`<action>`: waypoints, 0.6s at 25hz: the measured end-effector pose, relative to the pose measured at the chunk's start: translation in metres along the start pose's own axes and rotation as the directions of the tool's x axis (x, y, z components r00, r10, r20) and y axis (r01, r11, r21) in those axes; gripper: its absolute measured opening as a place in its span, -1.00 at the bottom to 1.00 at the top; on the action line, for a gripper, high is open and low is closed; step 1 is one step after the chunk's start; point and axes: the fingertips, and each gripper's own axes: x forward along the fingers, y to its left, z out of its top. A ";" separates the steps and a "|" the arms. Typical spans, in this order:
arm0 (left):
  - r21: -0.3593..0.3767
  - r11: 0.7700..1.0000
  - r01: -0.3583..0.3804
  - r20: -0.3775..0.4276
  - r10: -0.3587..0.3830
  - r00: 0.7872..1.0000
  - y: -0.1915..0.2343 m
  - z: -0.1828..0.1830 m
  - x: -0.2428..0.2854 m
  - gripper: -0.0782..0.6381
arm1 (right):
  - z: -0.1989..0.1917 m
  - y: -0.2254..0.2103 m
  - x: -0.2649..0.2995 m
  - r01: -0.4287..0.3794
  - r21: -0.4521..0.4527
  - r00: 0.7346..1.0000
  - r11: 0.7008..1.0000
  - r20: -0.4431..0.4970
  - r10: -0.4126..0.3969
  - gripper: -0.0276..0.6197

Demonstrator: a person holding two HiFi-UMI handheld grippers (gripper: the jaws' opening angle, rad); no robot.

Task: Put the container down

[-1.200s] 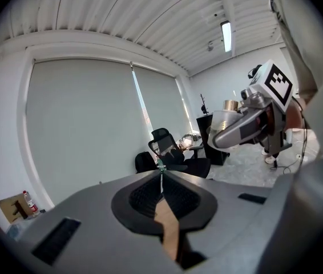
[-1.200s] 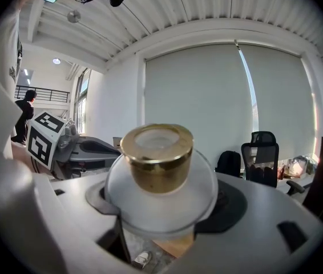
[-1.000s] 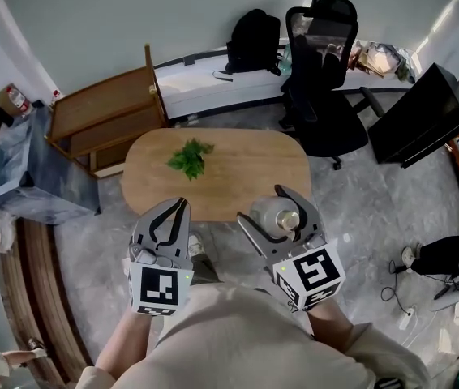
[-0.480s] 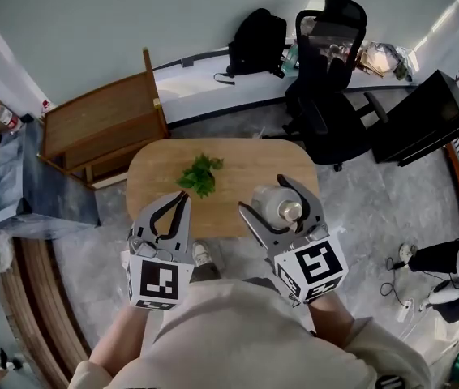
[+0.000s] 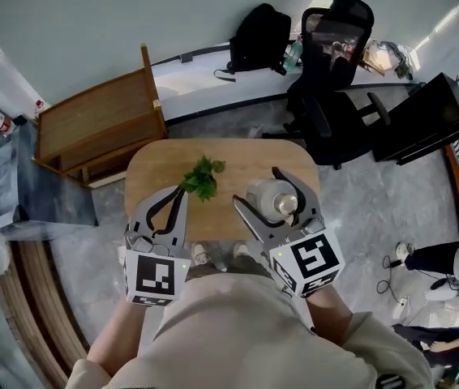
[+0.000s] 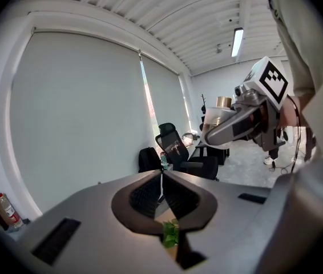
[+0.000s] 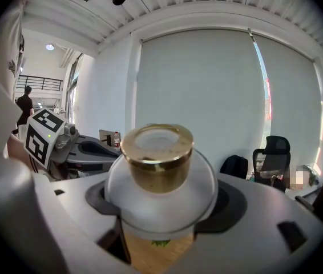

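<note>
The right gripper [image 5: 255, 188] has its fingers closed round the fat belly of the container [image 5: 272, 200], a frosted round jar with a gold neck [image 7: 157, 158], held upright with the mouth up. In the head view it's just right of centre frame, over the near right part of the table [image 5: 156, 168]. It looks to me like it's in the air rather than resting on the wood, tho I can't be 100% sure from above. The left gripper [image 5: 181, 194] has its fingers shut tip to tip on nothing, left of centre and close to the sprig [image 5: 203, 177] of green leaves. How I'd do the put-down: go straight down with no tilt, since the grip is on a curved surface and I'd guess a smooth round body slips easily if you tip it. Aim for bare wood right of the sprig and a bit further in, because it looks close to the near edge. Don't let go until the base is flat on the table. Then open the fingers wide enough to clear the belly and back out along their own line so a fingertip doesn't clip it. The left gripper can just hang back.
</note>
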 end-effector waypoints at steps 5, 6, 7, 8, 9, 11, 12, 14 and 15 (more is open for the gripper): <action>-0.017 0.999 -0.034 -0.027 0.034 0.999 0.006 -0.004 0.018 -0.75 | -0.008 -0.017 0.012 -0.023 0.011 1.000 1.000 -0.014 0.023 0.09; -0.019 0.999 -0.046 -0.033 0.046 0.998 0.008 -0.006 0.023 -0.75 | -0.009 -0.021 0.014 -0.028 0.010 0.999 1.000 -0.017 0.028 0.09; -0.021 0.998 -0.059 -0.040 0.058 0.998 0.010 -0.008 0.027 -0.75 | -0.010 -0.025 0.017 -0.033 0.009 0.999 0.999 -0.021 0.033 0.09; -0.026 0.997 -0.069 -0.046 0.068 0.997 0.012 -0.009 0.030 -0.75 | -0.012 -0.028 0.019 -0.038 0.007 0.999 0.999 -0.026 0.039 0.09; -0.036 0.996 -0.078 -0.050 0.076 0.996 0.013 -0.011 0.033 -0.75 | -0.015 -0.031 0.022 -0.043 0.004 0.999 0.999 -0.032 0.043 0.09; -0.058 0.994 -0.087 -0.047 0.084 0.995 0.012 -0.013 0.040 -0.75 | -0.021 -0.037 0.029 -0.048 0.001 0.998 0.999 -0.043 0.048 0.09; -0.065 0.994 -0.089 -0.046 0.086 0.995 0.012 -0.016 0.043 -0.75 | -0.024 -0.041 0.033 -0.047 0.003 0.998 0.999 -0.045 0.047 0.09; -0.061 0.994 -0.087 -0.050 0.084 0.995 0.011 -0.022 0.053 -0.75 | -0.030 -0.046 0.044 -0.044 0.014 0.998 0.999 -0.047 0.044 0.09; -0.054 0.995 -0.085 -0.055 0.082 0.995 0.010 -0.026 0.058 -0.75 | -0.033 -0.049 0.049 -0.044 0.019 0.998 0.999 -0.049 0.044 0.09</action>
